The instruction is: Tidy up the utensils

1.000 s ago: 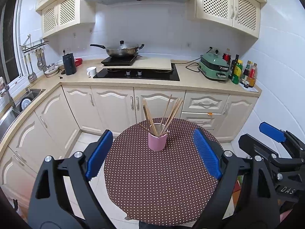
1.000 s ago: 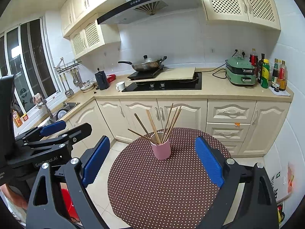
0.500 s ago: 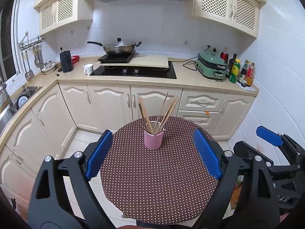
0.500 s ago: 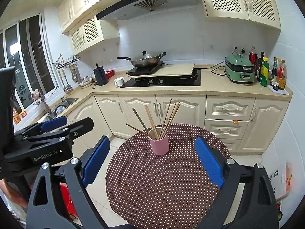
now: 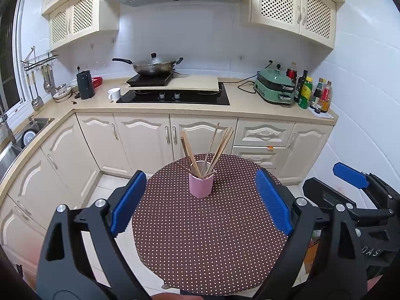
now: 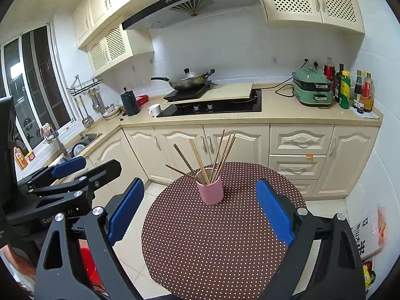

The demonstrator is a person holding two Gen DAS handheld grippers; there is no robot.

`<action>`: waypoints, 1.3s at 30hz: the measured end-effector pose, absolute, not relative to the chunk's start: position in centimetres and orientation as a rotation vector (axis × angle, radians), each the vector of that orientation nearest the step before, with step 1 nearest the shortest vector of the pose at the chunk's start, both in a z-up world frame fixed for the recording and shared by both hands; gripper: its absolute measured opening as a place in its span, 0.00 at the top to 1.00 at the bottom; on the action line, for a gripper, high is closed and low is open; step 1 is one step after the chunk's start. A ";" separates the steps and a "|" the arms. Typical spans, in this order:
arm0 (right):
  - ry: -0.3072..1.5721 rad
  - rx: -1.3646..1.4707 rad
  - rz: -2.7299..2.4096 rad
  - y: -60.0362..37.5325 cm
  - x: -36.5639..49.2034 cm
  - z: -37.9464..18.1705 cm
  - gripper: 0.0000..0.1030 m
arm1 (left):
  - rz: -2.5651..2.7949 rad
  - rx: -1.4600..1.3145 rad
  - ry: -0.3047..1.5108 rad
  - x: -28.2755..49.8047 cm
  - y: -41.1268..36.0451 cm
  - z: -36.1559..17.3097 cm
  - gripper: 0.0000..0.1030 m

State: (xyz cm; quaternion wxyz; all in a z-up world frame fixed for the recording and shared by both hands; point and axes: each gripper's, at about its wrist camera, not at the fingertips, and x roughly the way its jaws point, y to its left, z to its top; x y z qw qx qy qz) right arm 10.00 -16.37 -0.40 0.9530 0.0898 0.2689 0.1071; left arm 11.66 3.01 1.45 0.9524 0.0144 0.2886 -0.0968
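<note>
Both cameras now sit a little farther back than a second ago: the pink cup (image 5: 201, 184) looks smaller and higher in the left view, and more of the dotted cloth shows in front of it. Nothing on the bench (image 5: 212, 245) has shifted.

My left gripper (image 5: 201, 206) hangs with its jaws wide apart and nothing between them, and my right gripper (image 6: 200, 211) is likewise spread and empty. Each sits well short of the cup, near the front edge of the round bench.

All the chopsticks (image 5: 212, 150) I can see stand in that cup, which rests upright toward the far side of the cloth. I judge the sorting to be about done, or at a pause; no loose utensil shows on the cloth.

If I do go back in, I would bring one gripper down from above and close it on the upper half of a single stick, away from the crossing near the rim. The other gripper could steady the cup low on its wall, because a light cup with tall sticks will probably tip easily.

The sticks are thin, brown and wooden-looking, fanned unevenly: a few lean left, the rest bunch to the right. One lies low across the rim (image 6: 181, 172), pointing left, and looks likeliest to slide out.
</note>
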 end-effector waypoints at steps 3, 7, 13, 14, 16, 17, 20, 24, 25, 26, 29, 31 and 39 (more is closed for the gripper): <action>0.548 0.187 0.221 -16.4 10.1 -0.4 0.15 | -0.191 0.032 0.584 11.7 3.1 1.4 0.15; 0.556 0.190 0.217 -16.2 10.2 -0.5 0.15 | -0.191 0.035 0.588 11.9 3.2 1.4 0.15; 0.556 0.189 0.209 -16.2 10.0 -0.4 0.15 | -0.192 0.035 0.584 11.8 3.2 1.5 0.15; 0.557 0.189 0.208 -16.2 10.0 -0.5 0.15 | -0.191 0.035 0.586 11.8 3.2 1.5 0.15; 0.558 0.191 0.210 -16.3 10.0 -0.5 0.14 | -0.191 0.035 0.585 11.8 3.2 1.5 0.15; 0.559 0.192 0.209 -16.4 9.9 -0.5 0.12 | -0.189 0.036 0.583 11.7 3.2 1.5 0.15; 0.555 0.189 0.211 -16.4 9.9 -0.5 0.10 | -0.188 0.035 0.584 11.8 3.1 1.5 0.15; 0.549 0.179 0.214 -16.4 9.9 -0.5 0.10 | -0.185 0.038 0.584 11.8 3.1 1.5 0.15; 0.548 0.180 0.213 -16.5 9.9 -0.5 0.10 | -0.184 0.039 0.585 11.8 3.1 1.5 0.15; 0.548 0.181 0.211 -16.5 9.9 -0.5 0.10 | -0.184 0.039 0.584 11.9 3.2 1.5 0.15; 0.545 0.177 0.210 -16.5 9.9 -0.5 0.09 | -0.184 0.041 0.584 11.9 3.1 1.4 0.15; 0.548 0.178 0.211 -16.5 10.0 -0.6 0.09 | -0.181 0.042 0.587 12.0 3.2 1.4 0.15; 0.559 0.181 0.208 -16.6 10.0 -0.8 0.09 | -0.168 0.045 0.585 11.9 3.2 1.1 0.13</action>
